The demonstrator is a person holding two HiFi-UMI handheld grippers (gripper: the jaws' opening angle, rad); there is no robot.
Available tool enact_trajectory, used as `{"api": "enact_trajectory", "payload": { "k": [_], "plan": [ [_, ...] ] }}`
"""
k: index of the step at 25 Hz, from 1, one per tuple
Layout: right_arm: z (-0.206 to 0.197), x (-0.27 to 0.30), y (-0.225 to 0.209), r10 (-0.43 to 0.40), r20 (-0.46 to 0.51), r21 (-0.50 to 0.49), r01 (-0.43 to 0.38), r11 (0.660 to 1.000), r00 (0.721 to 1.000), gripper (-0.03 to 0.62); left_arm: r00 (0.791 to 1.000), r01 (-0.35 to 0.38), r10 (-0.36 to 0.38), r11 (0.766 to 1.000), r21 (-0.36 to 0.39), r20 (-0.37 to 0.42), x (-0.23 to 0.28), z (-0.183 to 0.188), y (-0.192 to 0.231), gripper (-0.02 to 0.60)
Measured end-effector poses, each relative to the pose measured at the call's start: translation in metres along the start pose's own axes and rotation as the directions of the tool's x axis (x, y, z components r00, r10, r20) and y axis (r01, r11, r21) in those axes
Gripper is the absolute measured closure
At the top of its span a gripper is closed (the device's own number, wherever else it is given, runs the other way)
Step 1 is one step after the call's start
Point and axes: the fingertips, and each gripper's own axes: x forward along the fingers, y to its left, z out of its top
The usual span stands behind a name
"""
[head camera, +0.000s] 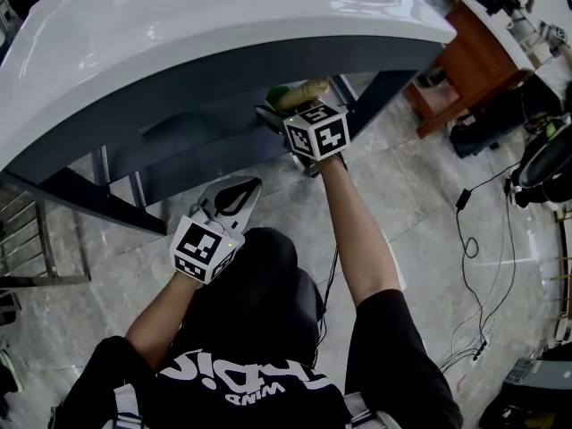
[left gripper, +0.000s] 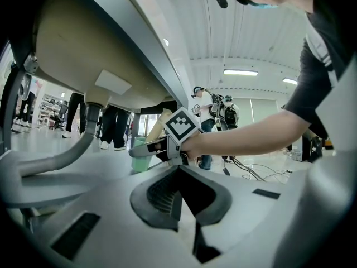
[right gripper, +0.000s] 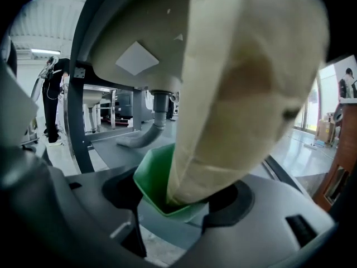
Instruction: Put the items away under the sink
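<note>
My right gripper (right gripper: 174, 215) is clamped on the lower wall of a green tub (right gripper: 149, 184), and a cream bag (right gripper: 240, 94) stands tall out of the tub's mouth. From the head view, the load (head camera: 302, 90) sits just under the front edge of the sink (head camera: 223, 16), held off the floor and not yet set down. I judge the tub to be thin plastic, light and a little springy, so squeezing harder would bow the wall rather than steady it. A hold low on the wall, near the stiffer base, suits it best. The bag looks soft and creased, and it is loose in the tub and top-heavy, so I expect it to flop or slide out if I tip my wrist. Beyond it, the drain pipe (right gripper: 152, 126) curves down to the low grey table (right gripper: 106, 144) under the basin, which leaves limited room for so tall a load. My left gripper (head camera: 234, 197) hangs back near my knee with its jaws together on nothing.
</note>
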Motion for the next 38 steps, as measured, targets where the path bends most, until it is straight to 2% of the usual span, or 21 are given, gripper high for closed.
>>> {"api": "enact_trajectory", "payload": {
  "k": [19, 38],
  "plan": [
    [0.006, 0.016, -0.008, -0.029, 0.083, 0.08, 0.022, 0.997, 0.996, 0.276, 1.0, 0.001, -0.001, 1.0, -0.016, -0.011, 0.0, -0.01, 0.0, 0.565],
    [0.014, 0.021, -0.017, -0.104, 0.204, 0.115, 0.081, 0.99, 0.973, 0.275, 1.0, -0.006, 0.006, 1.0, 0.002, -0.018, -0.003, -0.009, 0.0, 0.565]
  ]
}}
